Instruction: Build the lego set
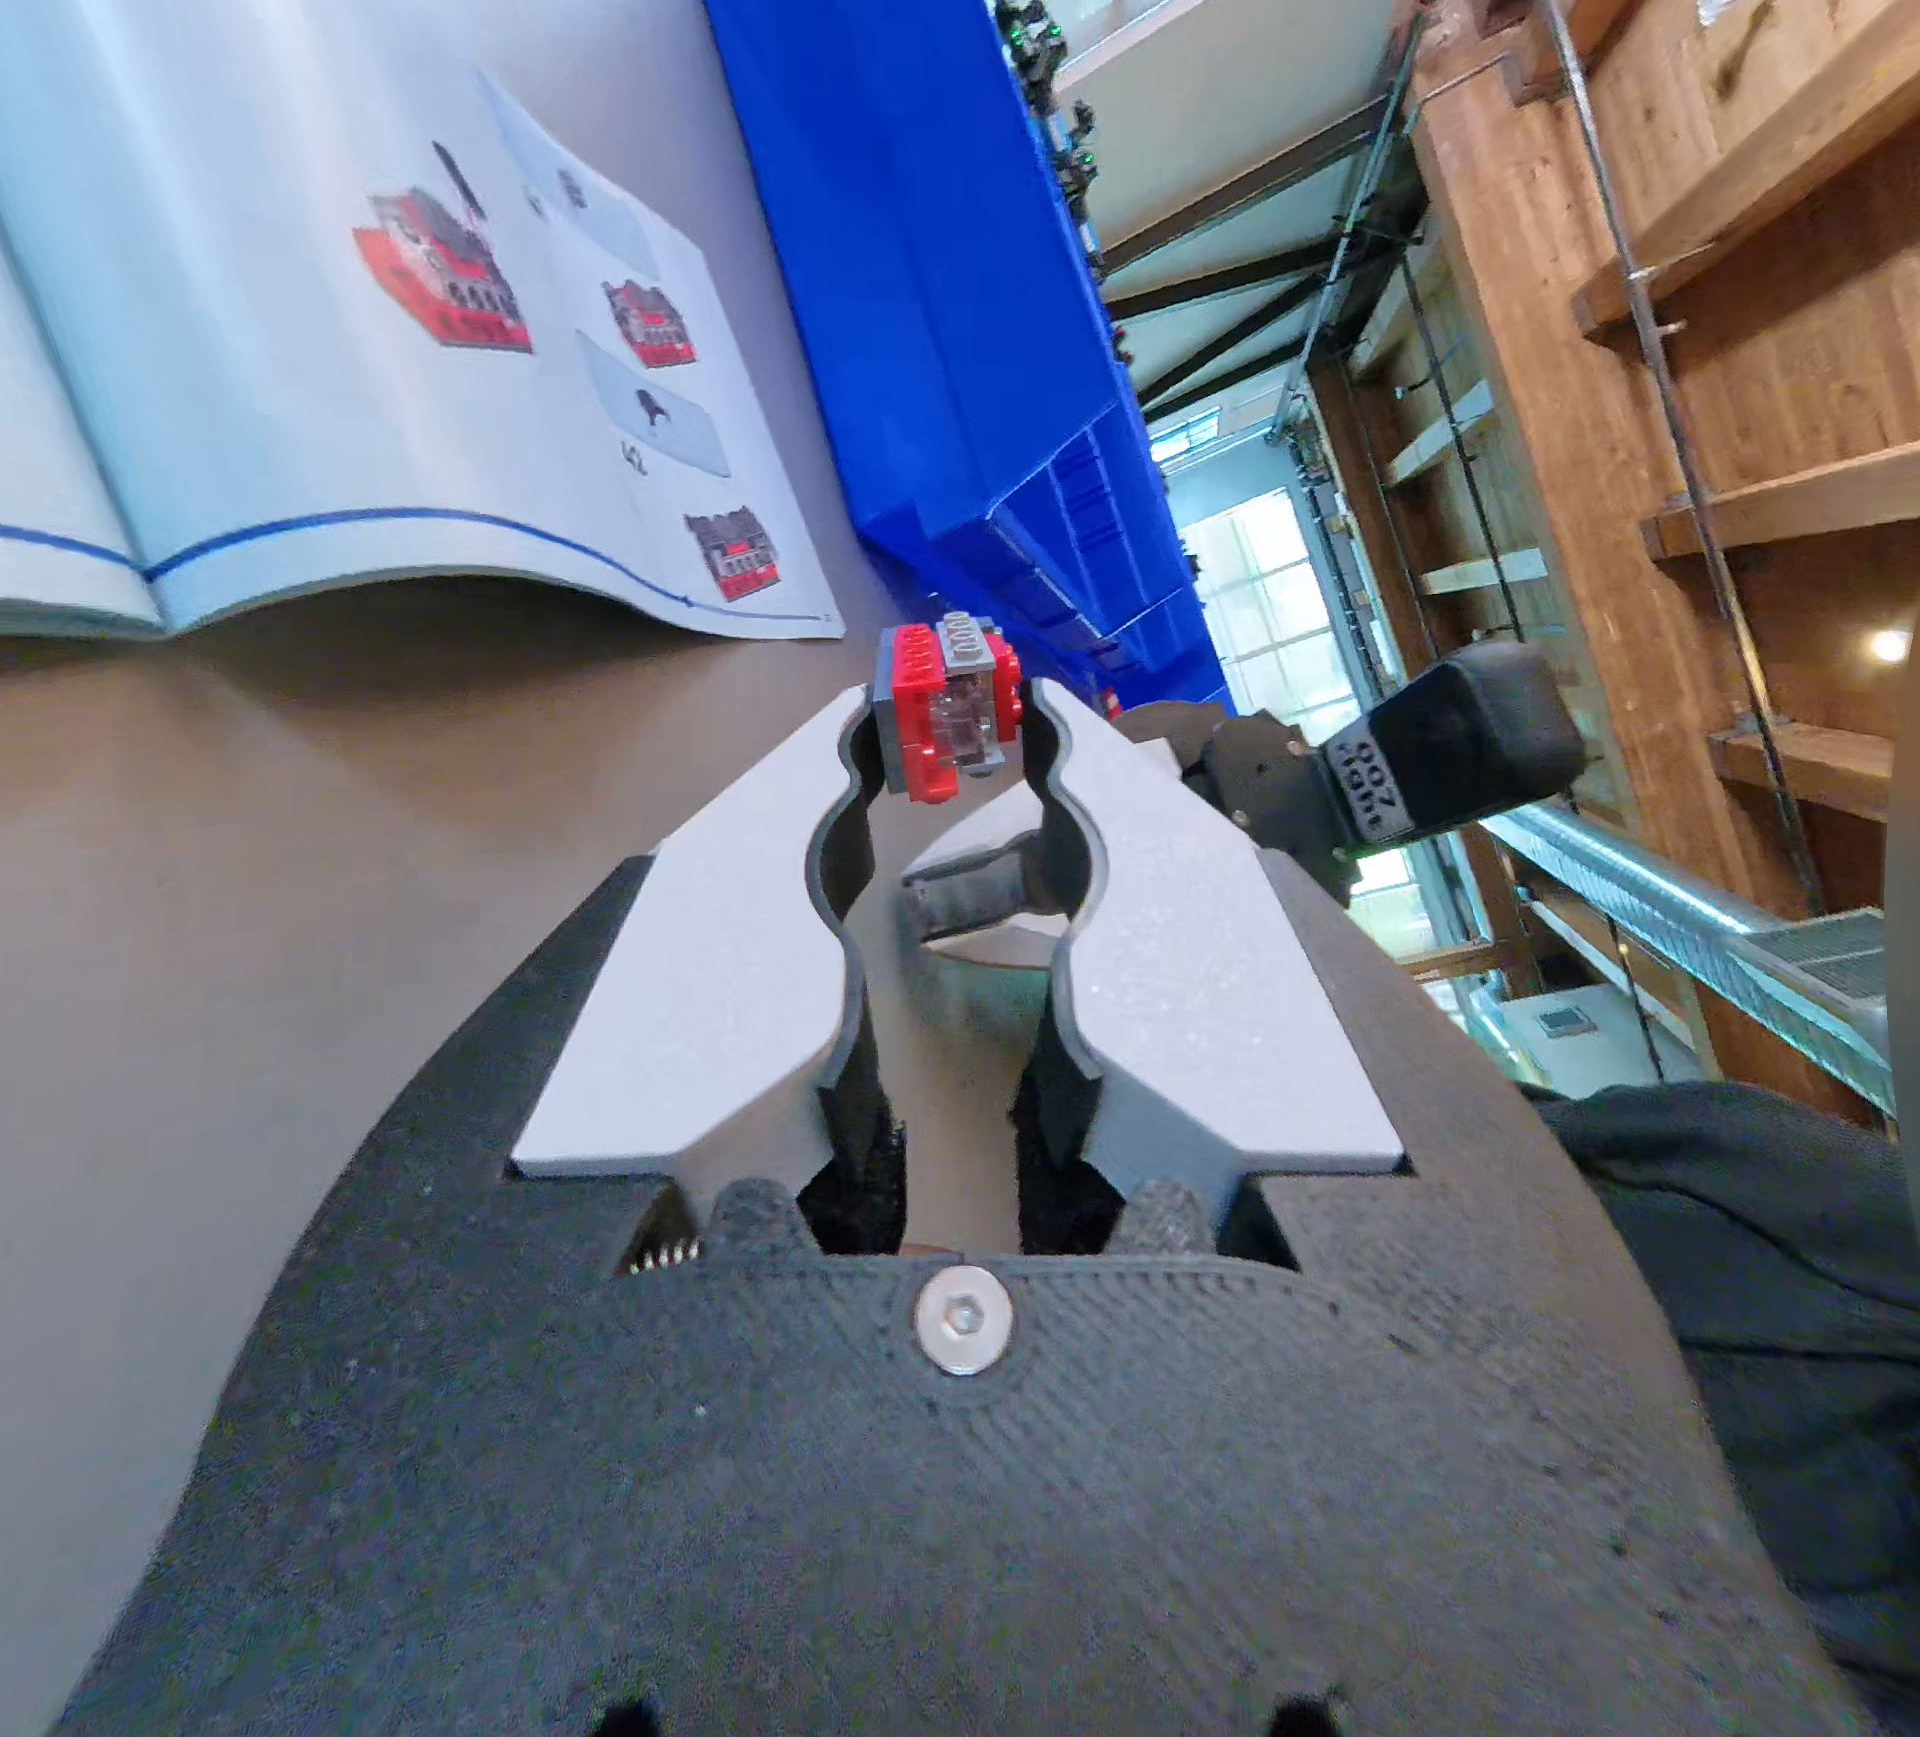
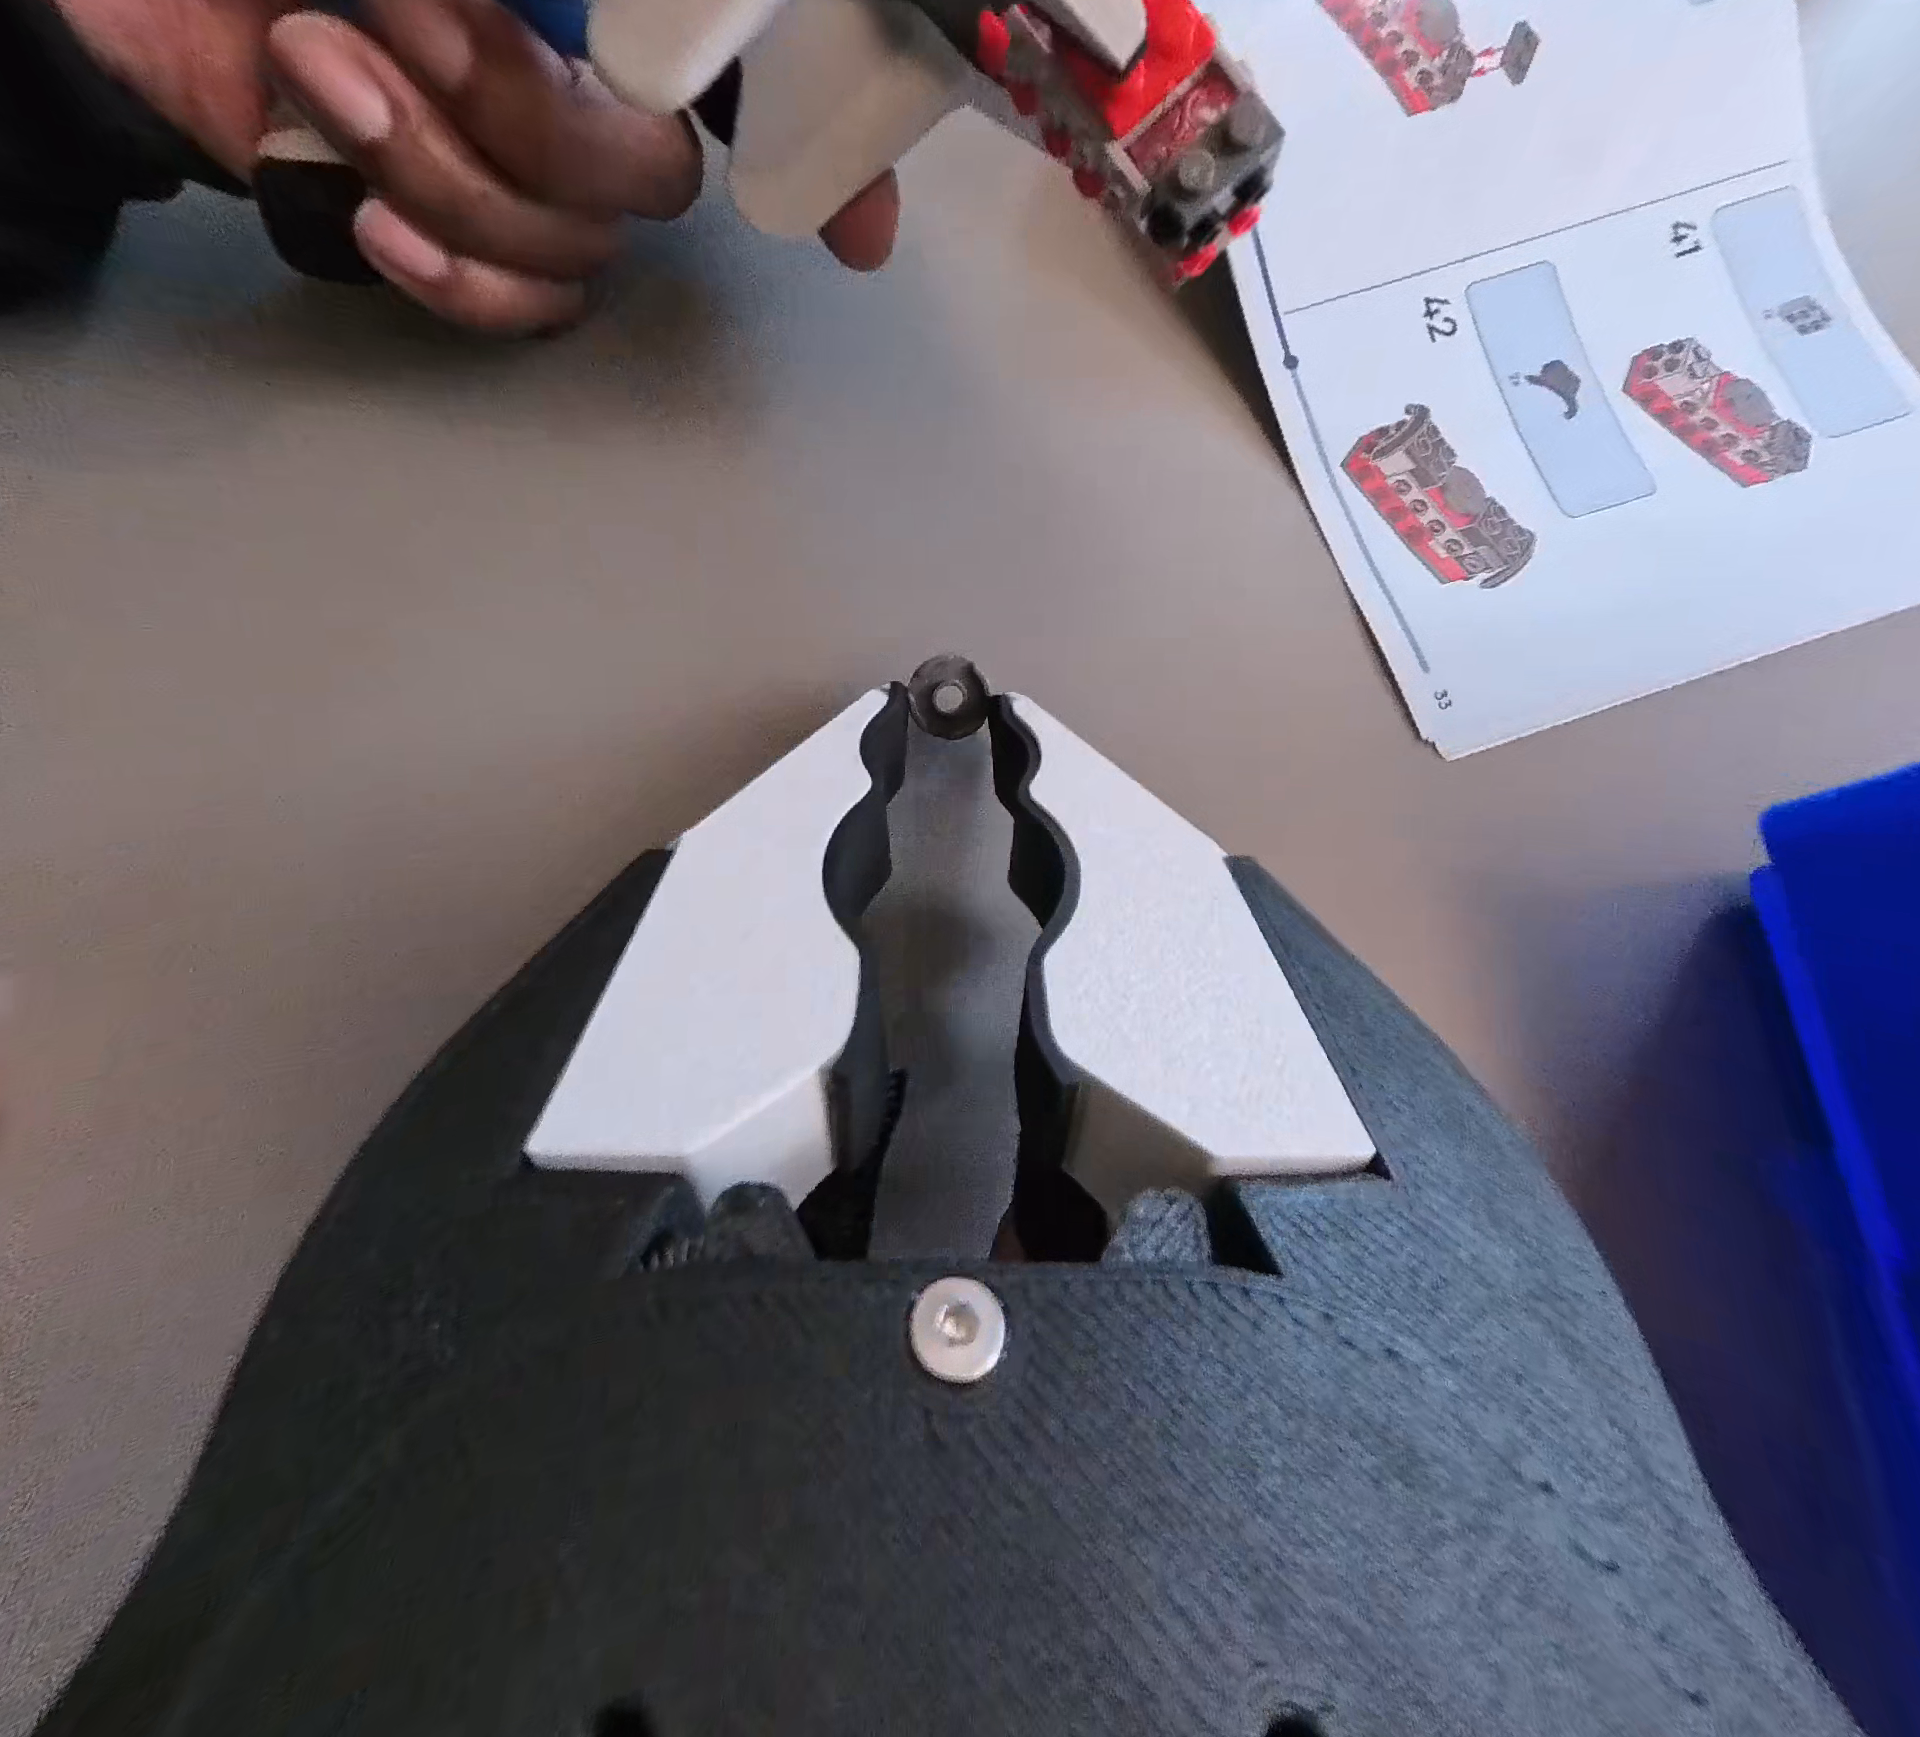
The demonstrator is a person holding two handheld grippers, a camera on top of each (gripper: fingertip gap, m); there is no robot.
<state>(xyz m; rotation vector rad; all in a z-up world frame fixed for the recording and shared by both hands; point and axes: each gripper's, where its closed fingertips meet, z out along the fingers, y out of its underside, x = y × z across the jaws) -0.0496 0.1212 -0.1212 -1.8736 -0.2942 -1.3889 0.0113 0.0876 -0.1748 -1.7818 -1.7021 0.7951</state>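
Clamping one red-grey lego model (image 1: pixel 948 713), left gripper (image 1: pixel 940 716); right gripper (image 2: pixel 948 698) pinches one round grey piece (image 2: pixel 948 697).

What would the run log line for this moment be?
left gripper: shut on red and grey lego assembly, held off table | right gripper: shut on small round dark piece | instruction booklet: open | pieces apart

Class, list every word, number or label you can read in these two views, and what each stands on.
Writing is not copied here; only its places.
Instruction booklet: step numbers beside pictures, a page number at one corner.
Black block, right of left wrist view: raised characters.
Lego model, round grey piece, blue bin: none seen.
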